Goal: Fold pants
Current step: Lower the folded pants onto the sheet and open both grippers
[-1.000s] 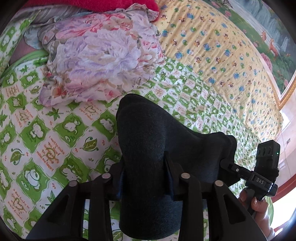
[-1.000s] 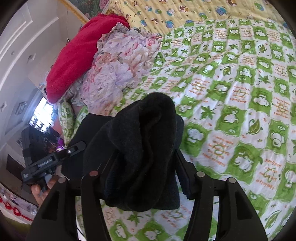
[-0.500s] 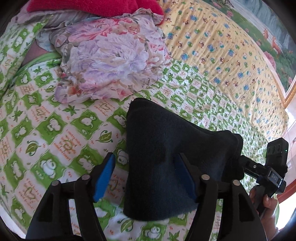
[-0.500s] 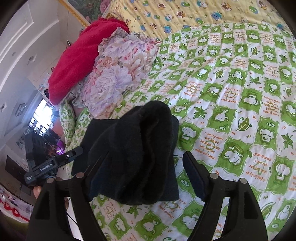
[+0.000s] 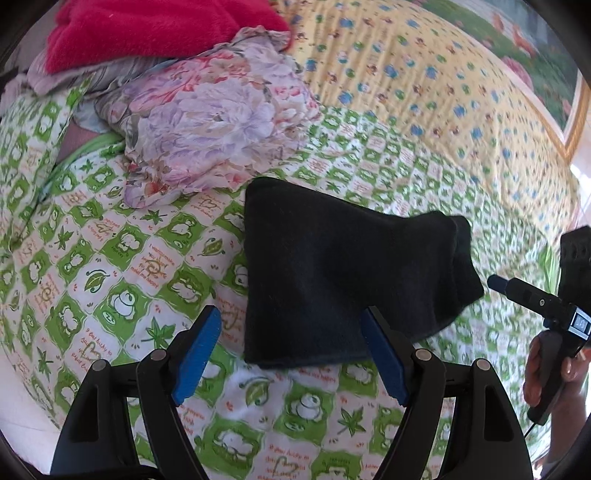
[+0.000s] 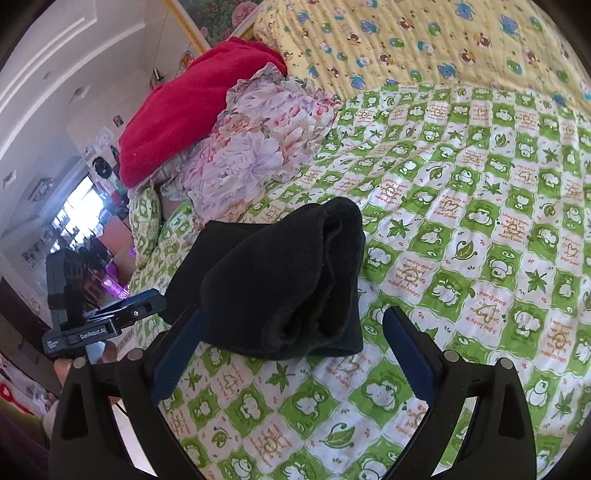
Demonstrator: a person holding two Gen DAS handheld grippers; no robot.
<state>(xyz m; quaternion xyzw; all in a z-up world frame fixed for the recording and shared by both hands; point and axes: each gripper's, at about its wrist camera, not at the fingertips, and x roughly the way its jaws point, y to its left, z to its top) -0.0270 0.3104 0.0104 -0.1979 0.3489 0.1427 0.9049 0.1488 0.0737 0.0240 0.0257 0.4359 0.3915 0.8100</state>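
The black pants [image 5: 332,273] lie folded into a compact bundle on the green-and-white checked bedspread [image 5: 122,258]. My left gripper [image 5: 291,332] is open, its blue-padded jaws spread at the bundle's near edge, holding nothing. In the right wrist view the same bundle [image 6: 280,280] lies ahead of my right gripper [image 6: 291,332], which is open and empty just behind it. Each view shows the other gripper at its edge: the right one [image 5: 517,291] and the left one [image 6: 125,314].
A floral cloth [image 5: 207,125] and a red blanket [image 5: 147,26] are piled behind the pants. A yellow patterned quilt [image 5: 424,85] covers the far part of the bed. The bed's edge and room furniture [image 6: 74,236] show on the left of the right wrist view.
Both grippers were shut on the pants and have opened and pulled back. The pants now rest folded on the bed, free of both.
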